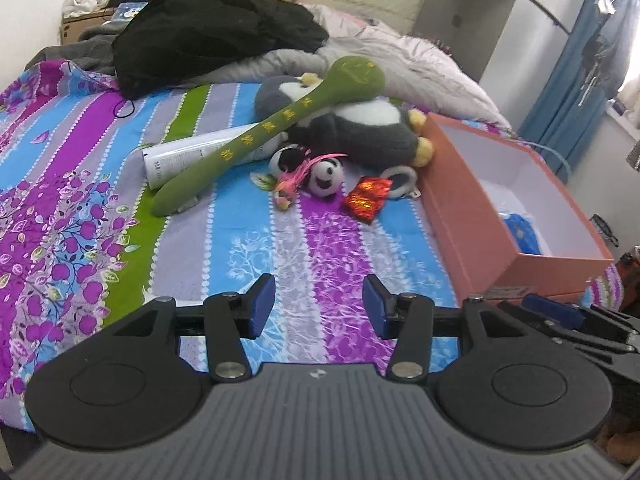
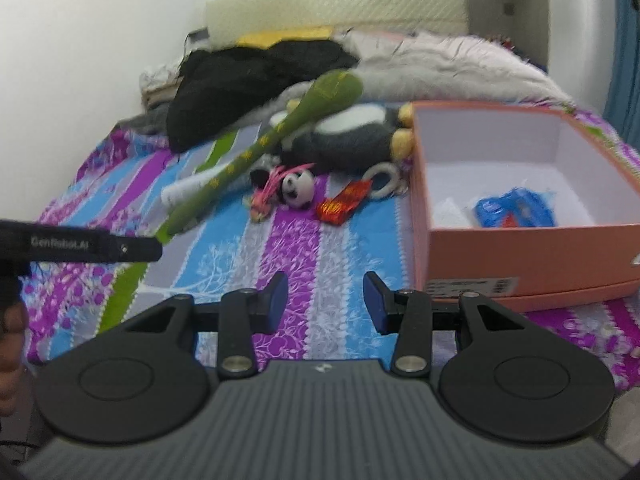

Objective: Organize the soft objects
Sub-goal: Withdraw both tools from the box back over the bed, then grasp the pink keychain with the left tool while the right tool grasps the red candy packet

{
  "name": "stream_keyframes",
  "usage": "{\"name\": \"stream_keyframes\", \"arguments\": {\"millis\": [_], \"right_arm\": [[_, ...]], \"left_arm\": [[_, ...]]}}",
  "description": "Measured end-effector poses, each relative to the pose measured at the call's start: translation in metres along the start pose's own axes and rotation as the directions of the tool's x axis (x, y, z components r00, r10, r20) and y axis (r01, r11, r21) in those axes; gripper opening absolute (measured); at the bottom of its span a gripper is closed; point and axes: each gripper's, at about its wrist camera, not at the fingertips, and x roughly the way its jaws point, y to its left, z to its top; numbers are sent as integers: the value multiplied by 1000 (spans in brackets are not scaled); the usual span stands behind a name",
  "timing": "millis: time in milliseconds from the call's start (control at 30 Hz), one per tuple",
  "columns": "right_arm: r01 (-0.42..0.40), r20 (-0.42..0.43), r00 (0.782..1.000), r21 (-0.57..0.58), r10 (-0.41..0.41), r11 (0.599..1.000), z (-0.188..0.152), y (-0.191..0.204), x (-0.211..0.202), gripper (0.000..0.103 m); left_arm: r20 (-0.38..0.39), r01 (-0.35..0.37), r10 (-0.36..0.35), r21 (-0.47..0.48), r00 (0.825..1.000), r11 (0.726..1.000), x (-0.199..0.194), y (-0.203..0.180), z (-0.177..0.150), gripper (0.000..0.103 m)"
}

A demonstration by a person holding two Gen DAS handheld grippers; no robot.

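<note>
Nearest the lens, left gripper (image 1: 319,306), blue-padded fingers (image 1: 262,304) parted with nothing between them, only striped floral bedsheet (image 1: 248,240) beneath. Same for right gripper (image 2: 325,303): fingers (image 2: 276,300) apart, empty, over the purple stripe of the sheet.

Well beyond both sets of fingers, toward the far side of the bed, a cluster of soft things, none touching either gripper. Long green plush snake (image 1: 276,128) lying diagonally, head far and right, tail near and left, draped over a white tube (image 1: 192,154) and across a grey-and-white plush penguin (image 1: 356,128). Yellow characters along the snake's body, too small to read. Black print on the tube's near end, also unreadable. Just in front of the penguin, small panda plush (image 1: 326,176) with pink ribbon; to its right a shiny red packet (image 1: 367,196) with gold marks, illegible, and a pale ring (image 1: 400,182) touching the box.

Right of the cluster, open salmon-pink box (image 2: 520,248), white inside, holding a blue item (image 2: 514,208) and something white beside it. Label on the box's near edge, blurred.

At left edge of right wrist view, the other gripper's black body, white lettering "GenRobot.AI" (image 2: 60,243).

Farther back, black garment (image 1: 216,36) and grey-white duvet (image 1: 400,60).
</note>
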Motion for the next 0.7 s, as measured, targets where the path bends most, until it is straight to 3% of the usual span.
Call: {"name": "stream_keyframes", "arguments": {"millis": [333, 700], "right_arm": [[-11, -51, 999, -27, 10, 1000, 18, -1, 85, 45], [-6, -100, 995, -34, 2, 999, 31, -9, 162, 45]], "left_arm": [[-2, -25, 25, 1, 1000, 1000, 81, 22, 34, 57], [-63, -11, 9, -26, 998, 1000, 168, 37, 55, 57]]}}
